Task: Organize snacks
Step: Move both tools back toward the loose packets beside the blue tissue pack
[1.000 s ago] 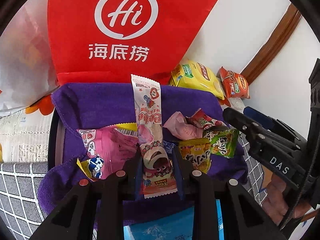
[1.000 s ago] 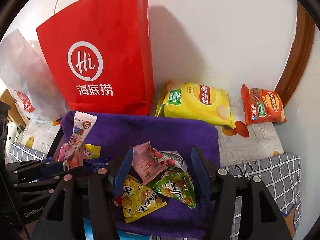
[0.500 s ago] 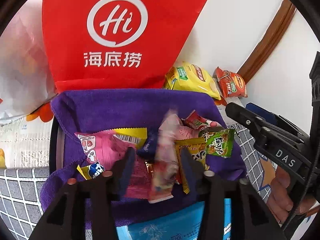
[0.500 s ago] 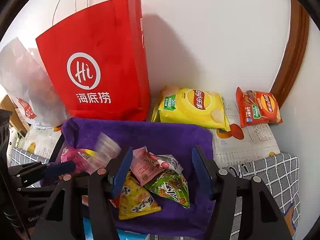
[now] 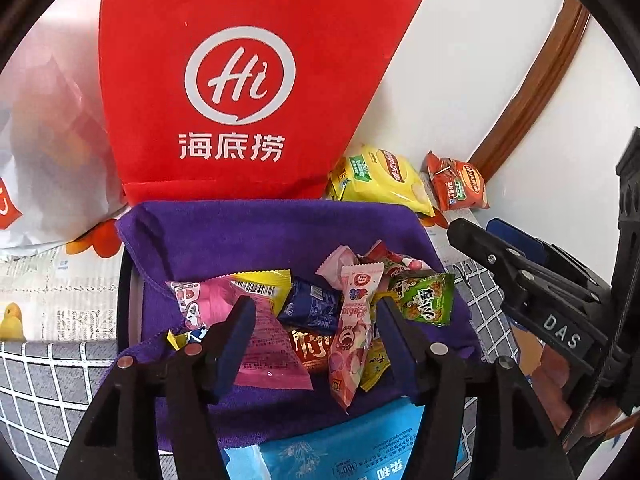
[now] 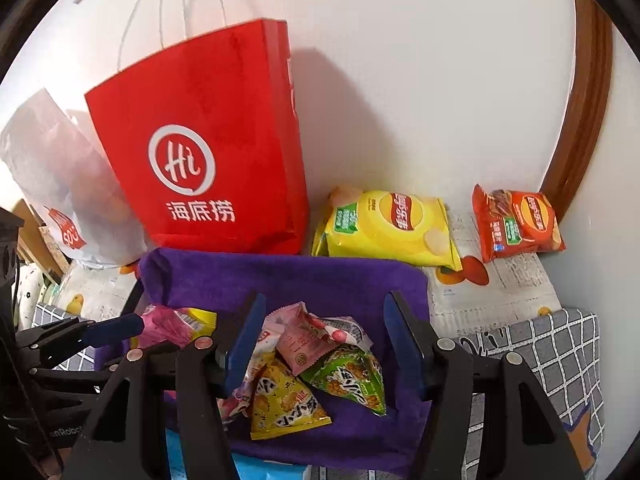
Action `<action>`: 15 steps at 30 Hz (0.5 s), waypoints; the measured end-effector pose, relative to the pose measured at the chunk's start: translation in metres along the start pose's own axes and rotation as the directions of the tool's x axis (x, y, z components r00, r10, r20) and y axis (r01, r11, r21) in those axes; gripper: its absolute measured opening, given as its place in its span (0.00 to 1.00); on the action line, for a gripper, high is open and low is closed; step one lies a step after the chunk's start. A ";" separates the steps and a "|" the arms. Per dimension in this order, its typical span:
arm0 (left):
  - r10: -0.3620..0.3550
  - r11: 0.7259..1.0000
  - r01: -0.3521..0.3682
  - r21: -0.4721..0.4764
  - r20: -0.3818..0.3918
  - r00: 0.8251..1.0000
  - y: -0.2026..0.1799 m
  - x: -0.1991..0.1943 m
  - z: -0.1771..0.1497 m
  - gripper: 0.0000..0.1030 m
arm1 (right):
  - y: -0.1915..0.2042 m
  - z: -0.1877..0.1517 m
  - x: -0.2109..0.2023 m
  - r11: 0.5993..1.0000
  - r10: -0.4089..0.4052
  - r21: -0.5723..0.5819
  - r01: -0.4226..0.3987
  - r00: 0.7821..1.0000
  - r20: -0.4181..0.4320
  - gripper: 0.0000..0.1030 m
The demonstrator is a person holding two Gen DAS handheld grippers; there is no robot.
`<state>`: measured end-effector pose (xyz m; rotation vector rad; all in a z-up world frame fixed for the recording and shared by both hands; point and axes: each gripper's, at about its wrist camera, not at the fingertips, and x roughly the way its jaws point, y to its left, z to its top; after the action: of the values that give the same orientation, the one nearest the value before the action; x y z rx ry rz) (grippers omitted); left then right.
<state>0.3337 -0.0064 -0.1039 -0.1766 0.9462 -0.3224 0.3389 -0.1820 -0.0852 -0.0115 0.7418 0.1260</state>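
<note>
left wrist view: the left tool [image 5: 316, 336] points down over a purple cloth [image 5: 248, 236] that lines a container with a dark rim. its jaws are opening, and no pad presses on anything. between them lies a heap of small snacks: a long pink-and-white snack stick [image 5: 352, 332] lies on the pile, close to the right finger but free of it, a pink packet [image 5: 260, 344] with a yellow barcode end sits by the left finger, a dark blue wrapper [image 5: 312, 308] lies in the middle, and a green packet [image 5: 424, 300] lies to the right. a light blue pack [image 5: 352, 448] shows at the bottom edge. behind the cloth stands a red paper bag [image 5: 240, 92] with a white "hi" logo, and a white plastic bag [image 5: 44, 152] is at its left. a yellow chip bag [image 5: 380, 184] and an orange chip bag [image 5: 456, 184] lie by the wall on the right. the right tool [image 5: 516, 268] reaches in from the right edge, with part of a hand [image 5: 560, 384] under it.

right wrist view: the right tool [image 6: 324, 348] hangs over the same cloth [image 6: 320, 280] with its jaws apart and nothing clamped. below and between them lie a pale pink packet [image 6: 304, 344], the green packet [image 6: 348, 376] and a yellow packet [image 6: 284, 404]. the left tool [image 6: 112, 328] shows at the left edge beside the pink packet [image 6: 176, 324]. the red bag [image 6: 208, 144], the yellow chip bag [image 6: 388, 224] and the orange chip bag [image 6: 516, 220] stand along the wall, the 2 chip bags resting on a printed sheet [image 6: 492, 292] on the desk.
</note>
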 end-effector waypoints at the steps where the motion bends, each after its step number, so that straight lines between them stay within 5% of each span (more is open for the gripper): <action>1: 0.001 1.000 -0.001 0.000 0.003 1.000 0.000 -0.003 0.000 0.59 | 0.002 -0.001 -0.004 1.000 0.000 -0.008 0.000 1.000 0.022 0.59; 6: 0.010 1.000 -0.010 0.009 0.018 1.000 -0.004 -0.012 0.001 0.59 | 0.011 -0.003 -0.021 0.999 -0.018 -0.028 0.020 0.998 0.055 0.59; 15: 0.000 1.000 -0.002 0.031 0.050 0.999 -0.015 -0.037 0.000 0.59 | 0.010 -0.045 -0.042 0.999 -0.047 -0.015 0.047 0.999 -0.023 0.59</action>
<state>0.3110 -0.0077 -0.0710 -0.1548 0.8915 -0.3304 0.2770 -0.1794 -0.0900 -0.0440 0.7631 0.0866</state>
